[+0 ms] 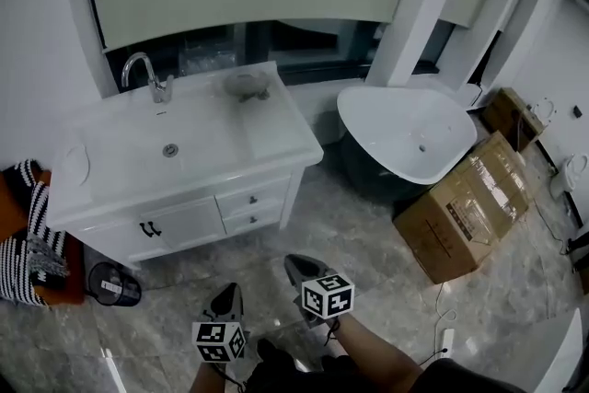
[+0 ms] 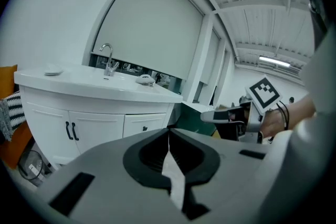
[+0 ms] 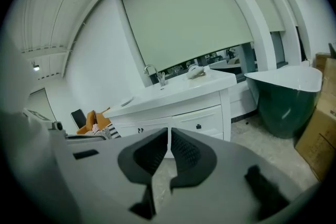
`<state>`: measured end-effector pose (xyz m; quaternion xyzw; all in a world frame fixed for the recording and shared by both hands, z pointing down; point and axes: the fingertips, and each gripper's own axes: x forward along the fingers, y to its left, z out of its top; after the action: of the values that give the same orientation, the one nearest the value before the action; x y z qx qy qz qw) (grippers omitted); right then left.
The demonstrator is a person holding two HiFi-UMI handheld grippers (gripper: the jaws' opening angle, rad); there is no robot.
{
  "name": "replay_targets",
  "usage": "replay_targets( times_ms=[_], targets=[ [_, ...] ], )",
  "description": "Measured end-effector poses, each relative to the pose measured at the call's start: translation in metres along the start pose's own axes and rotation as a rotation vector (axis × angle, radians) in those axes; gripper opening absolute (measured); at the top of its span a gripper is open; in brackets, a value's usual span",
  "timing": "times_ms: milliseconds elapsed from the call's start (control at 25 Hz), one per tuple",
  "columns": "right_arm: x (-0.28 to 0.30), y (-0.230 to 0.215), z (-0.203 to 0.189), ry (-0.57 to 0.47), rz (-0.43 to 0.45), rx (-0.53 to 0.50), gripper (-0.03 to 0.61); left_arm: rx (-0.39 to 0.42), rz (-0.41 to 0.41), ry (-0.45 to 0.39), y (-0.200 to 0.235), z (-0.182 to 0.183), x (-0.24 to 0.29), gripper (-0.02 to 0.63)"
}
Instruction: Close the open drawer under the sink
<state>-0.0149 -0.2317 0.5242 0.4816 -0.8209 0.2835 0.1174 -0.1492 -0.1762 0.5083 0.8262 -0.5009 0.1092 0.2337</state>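
Observation:
The white vanity point(image 1: 276, 138) with its sink point(image 1: 170, 147) and chrome tap point(image 1: 149, 75) stands ahead of me. Under the counter's right part are two drawers, upper point(image 1: 253, 198) and lower point(image 1: 250, 219); both fronts sit flush with the cabinet face. In the right gripper view the upper drawer point(image 3: 198, 121) also looks pushed in. My left gripper point(image 1: 225, 297) and right gripper point(image 1: 297, 269) hang over the floor well back from the vanity, touching nothing. The left gripper point(image 2: 169, 131) is shut and empty. The right gripper point(image 3: 169, 130) is shut too, with only a thin slit and nothing between its pads.
A white tub point(image 1: 414, 138) with a dark green outside stands right of the vanity. Cardboard boxes point(image 1: 465, 207) lie right of it. A striped cloth point(image 1: 32, 235) on an orange seat and a round black device point(image 1: 115, 283) sit left of the vanity. Marble floor lies between.

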Motion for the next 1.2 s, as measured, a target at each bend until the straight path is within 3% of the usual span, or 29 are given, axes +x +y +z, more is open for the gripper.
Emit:
replay_targets(
  times_ms=[320, 720, 880, 1200],
  targets=[
    [-0.072, -0.018, 0.007, -0.024, 0.076, -0.012, 0.035, 0.03, 0.07, -0.065, -0.063, 0.012, -0.027, 0.015],
    [-0.183, -0.051, -0.008, -0.045, 0.177, -0.049, 0.035, 0.068, 0.153, -0.129, -0.179, -0.006, -0.062, 0.015],
    [-0.219, -0.067, -0.031, -0.017, 0.208, -0.047, 0.034, 0.062, 0.178, -0.166, -0.225, -0.018, -0.077, 0.015],
    [-0.247, -0.064, -0.063, 0.026, 0.272, -0.057, 0.032, 0.017, 0.248, -0.148, -0.26, -0.051, -0.116, 0.015]
  ],
)
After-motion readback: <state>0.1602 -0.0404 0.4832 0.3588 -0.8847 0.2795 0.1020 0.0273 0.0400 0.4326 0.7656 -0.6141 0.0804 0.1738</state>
